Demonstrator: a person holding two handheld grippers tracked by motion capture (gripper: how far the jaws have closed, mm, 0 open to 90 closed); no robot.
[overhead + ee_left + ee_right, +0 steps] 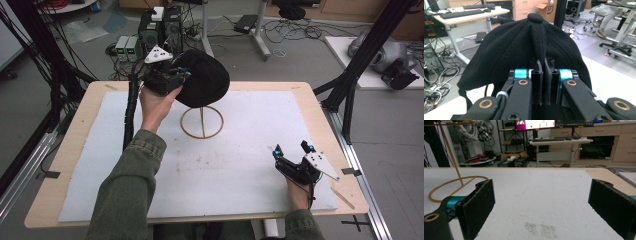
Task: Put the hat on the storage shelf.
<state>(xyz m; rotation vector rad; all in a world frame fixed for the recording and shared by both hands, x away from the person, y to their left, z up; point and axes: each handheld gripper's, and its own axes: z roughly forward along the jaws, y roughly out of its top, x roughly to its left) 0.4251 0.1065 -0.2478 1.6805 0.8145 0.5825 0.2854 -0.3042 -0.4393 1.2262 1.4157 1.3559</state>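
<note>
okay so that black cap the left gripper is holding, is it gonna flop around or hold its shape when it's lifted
Probably floppy: the black cap is soft fabric, puckered into a fold where the left gripper pinches it. Its crown looks rounded in the high view, so it may partly keep shape. Likely light.

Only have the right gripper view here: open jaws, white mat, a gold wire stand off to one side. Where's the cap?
Observer: The black cap sits over the top of the wire stand, held at its edge by the left gripper.
Operator: Is the left actually gripping it, or just touching?
Observer: Gripping. In the left gripper view its jaws are closed on a fold of the cap's fabric.
Operator: And where's the right gripper relative to all that?
Observer: The right gripper sits low over the white mat near the table's front right corner, well apart from the stand, jaws open with nothing in them.
</note>
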